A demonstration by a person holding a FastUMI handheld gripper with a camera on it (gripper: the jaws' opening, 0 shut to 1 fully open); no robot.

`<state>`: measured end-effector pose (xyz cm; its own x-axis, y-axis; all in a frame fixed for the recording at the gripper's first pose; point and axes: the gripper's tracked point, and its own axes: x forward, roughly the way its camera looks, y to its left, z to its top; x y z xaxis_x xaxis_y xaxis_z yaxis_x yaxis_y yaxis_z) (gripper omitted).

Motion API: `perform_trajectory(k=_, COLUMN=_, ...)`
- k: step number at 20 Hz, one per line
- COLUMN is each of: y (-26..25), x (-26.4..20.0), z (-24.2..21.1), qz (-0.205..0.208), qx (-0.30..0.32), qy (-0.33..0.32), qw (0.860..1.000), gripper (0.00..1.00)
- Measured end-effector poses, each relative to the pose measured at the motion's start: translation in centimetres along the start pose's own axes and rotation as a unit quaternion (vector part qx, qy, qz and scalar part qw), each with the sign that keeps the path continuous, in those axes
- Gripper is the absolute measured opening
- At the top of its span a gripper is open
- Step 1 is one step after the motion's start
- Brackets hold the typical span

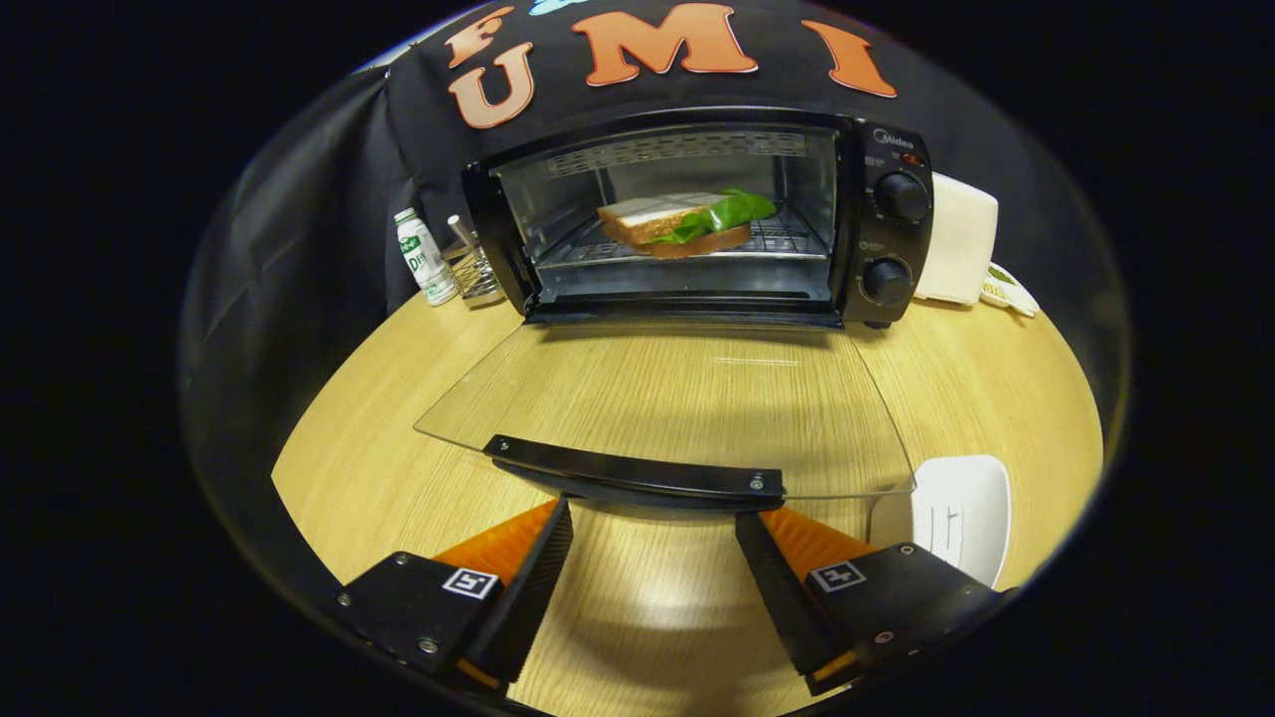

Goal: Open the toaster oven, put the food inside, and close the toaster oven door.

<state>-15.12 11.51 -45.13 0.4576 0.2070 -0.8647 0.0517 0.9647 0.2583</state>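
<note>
Fingers spread wide and empty, gripper just under the door handle; glass door lies flat open, sandwich sits on the rack inside the toaster oven at the desk's far edge, white plate beside the right finger

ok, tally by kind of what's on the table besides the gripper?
Toaster oven, door down, sandwich on its rack: 1
Food: 1
Bottle: 1
Wire rack: 1
White box: 1
White plates: 2
Total: 7
Gripper open, just short of the door handle.
</note>
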Motion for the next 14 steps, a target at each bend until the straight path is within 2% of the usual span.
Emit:
perform_trajectory(k=5, y=1.9, x=-1.3, z=4.5, qz=0.049, qx=0.024, qy=-0.046, qw=0.997, gripper=0.97)
perform_trajectory(k=7, y=1.9, x=-1.6, z=6.6, qz=0.046, qx=0.017, qy=-0.067, qw=0.997, gripper=0.97)
perform_trajectory(k=10, y=0.8, x=-1.4, z=9.8, qz=0.010, qx=-0.005, qy=-0.097, qw=0.995, gripper=0.97)
perform_trajectory(k=14, y=0.5, x=-0.4, z=13.8, qz=-0.010, qx=-0.010, qy=-0.121, qw=0.993, gripper=0.97)
